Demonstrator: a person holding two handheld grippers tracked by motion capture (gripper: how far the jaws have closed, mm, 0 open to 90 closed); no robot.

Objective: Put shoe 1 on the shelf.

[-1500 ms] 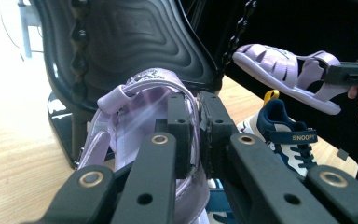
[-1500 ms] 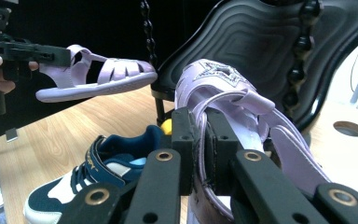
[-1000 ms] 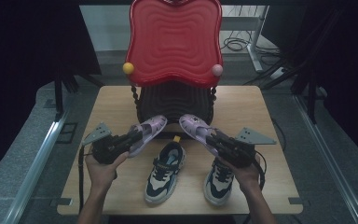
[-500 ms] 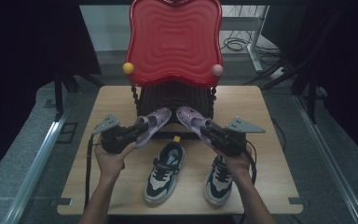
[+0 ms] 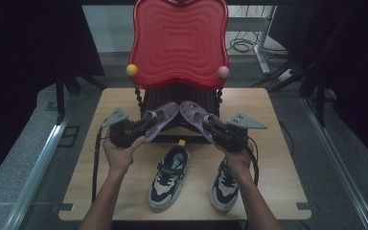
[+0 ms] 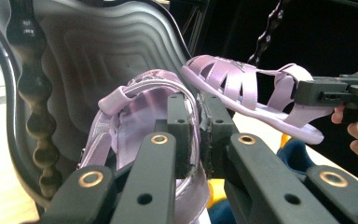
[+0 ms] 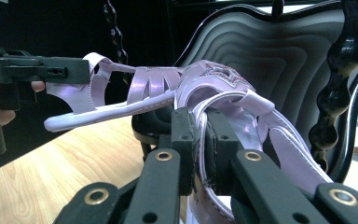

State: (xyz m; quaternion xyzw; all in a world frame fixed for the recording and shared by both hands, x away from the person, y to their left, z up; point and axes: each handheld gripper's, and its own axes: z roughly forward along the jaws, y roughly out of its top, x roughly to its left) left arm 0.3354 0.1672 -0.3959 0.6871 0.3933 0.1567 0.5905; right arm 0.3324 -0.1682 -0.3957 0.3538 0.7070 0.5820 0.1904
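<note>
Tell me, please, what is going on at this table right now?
A person holds a gripper in each hand. The left gripper is shut on one purple sandal, the right gripper on the other sandal. Both are held, toes nearly meeting, in front of a small black rack with a red top. Two sneakers stand on the table nearer the person.
</note>
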